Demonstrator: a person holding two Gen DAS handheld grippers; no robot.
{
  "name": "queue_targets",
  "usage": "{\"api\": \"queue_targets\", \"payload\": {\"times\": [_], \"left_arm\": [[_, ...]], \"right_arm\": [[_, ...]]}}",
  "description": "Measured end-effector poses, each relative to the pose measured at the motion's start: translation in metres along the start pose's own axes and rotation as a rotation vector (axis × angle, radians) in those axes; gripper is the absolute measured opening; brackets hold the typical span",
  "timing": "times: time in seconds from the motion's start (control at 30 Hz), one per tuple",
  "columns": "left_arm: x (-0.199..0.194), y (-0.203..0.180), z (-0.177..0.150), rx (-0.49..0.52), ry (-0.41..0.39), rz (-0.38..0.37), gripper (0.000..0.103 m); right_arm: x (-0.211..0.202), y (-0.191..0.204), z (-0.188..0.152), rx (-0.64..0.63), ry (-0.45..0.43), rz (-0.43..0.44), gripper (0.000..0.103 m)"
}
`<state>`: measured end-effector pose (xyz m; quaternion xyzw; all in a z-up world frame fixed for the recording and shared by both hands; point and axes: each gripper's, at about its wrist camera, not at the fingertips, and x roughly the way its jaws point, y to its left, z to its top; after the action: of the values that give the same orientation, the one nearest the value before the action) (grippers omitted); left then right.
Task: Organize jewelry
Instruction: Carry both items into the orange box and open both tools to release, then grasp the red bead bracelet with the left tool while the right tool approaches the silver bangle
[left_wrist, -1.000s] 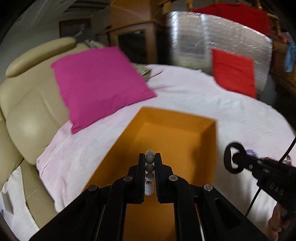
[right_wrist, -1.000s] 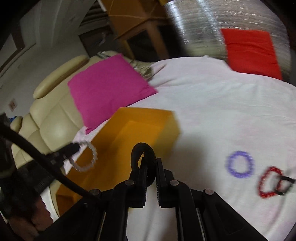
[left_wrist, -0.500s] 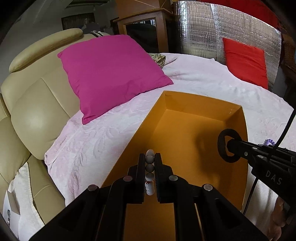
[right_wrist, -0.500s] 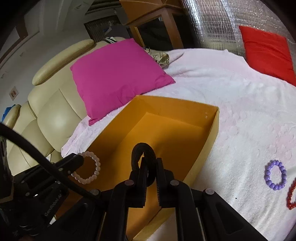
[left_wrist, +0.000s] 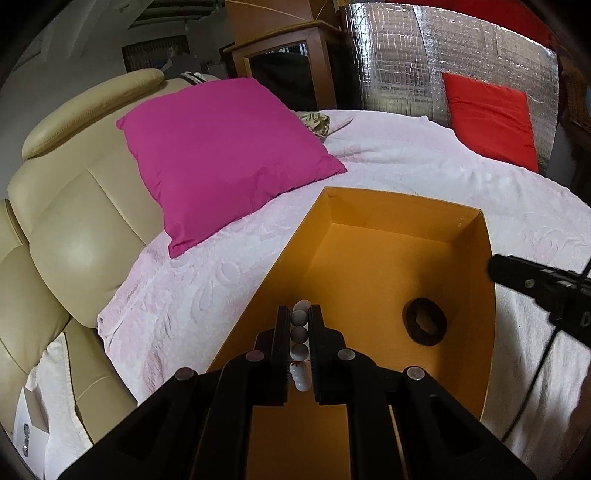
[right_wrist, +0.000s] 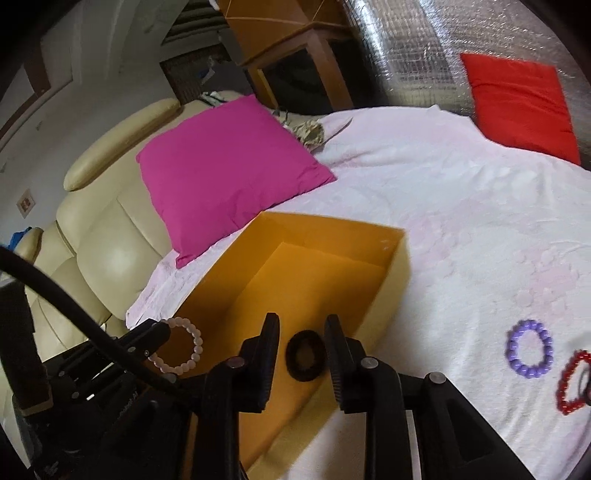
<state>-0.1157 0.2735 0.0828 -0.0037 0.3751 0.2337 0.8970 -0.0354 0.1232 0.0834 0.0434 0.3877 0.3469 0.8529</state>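
Step in hand: dropping pieces into the orange box (left_wrist: 476, 236), which sat on the pink blanket (right_wrist: 461, 206) near the magenta pillow (left_wrist: 225, 155). R gripper (right_wrist: 301, 354) had just been opening; its jaws stood apart w/ nothing pressed between them, and the black ring (left_wrist: 426, 326) lay loose on the box floor, toward the right wall in the left wrist view. So that release looked done. L gripper (left_wrist: 299, 339) hung over the near-left part of the box, jaws clamped on the white bead bracelet (right_wrist: 183, 349), which dangled as a loop above the box floor, not yet let go. Next move, by judgement: L gripper needs to part its jaws so the bracelet falls inside, pref. clear of the ring. Meanwhile R gripper would have to go right for the purple bracelet (right_wrist: 530, 354) and red bracelet (right_wrist: 570, 384), both out on the blanket, well apart from the box. A dark loop seemed to overlap the red one; couldn't tell what.
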Motion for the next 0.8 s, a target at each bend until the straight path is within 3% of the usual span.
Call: {"api": "queue_targets", "payload": {"times": [0.33, 0.4, 0.47, 0.53, 0.63, 0.8], "left_arm": [[-0.009, -0.013, 0.004, 0.030, -0.046, 0.008, 0.011], [-0.011, -0.019, 0.005, 0.042, -0.056, 0.004, 0.021], [-0.015, -0.025, 0.007, 0.047, -0.073, -0.017, 0.042], [-0.022, -0.034, 0.008, 0.065, -0.107, -0.044, 0.052], [-0.038, -0.056, 0.008, 0.113, -0.172, -0.096, 0.062], [-0.059, -0.093, 0.007, 0.178, -0.228, -0.207, 0.075]], "right_arm": [[-0.055, -0.048, 0.003, 0.020, -0.061, -0.094, 0.028], [-0.069, -0.063, 0.002, 0.034, -0.073, -0.121, 0.028], [-0.084, -0.080, -0.001, 0.054, -0.082, -0.145, 0.028], [-0.099, -0.098, -0.005, 0.073, -0.091, -0.175, 0.031], [-0.124, -0.130, -0.013, 0.112, -0.109, -0.236, 0.042], [-0.175, -0.195, -0.024, 0.251, -0.184, -0.332, 0.042]]}}
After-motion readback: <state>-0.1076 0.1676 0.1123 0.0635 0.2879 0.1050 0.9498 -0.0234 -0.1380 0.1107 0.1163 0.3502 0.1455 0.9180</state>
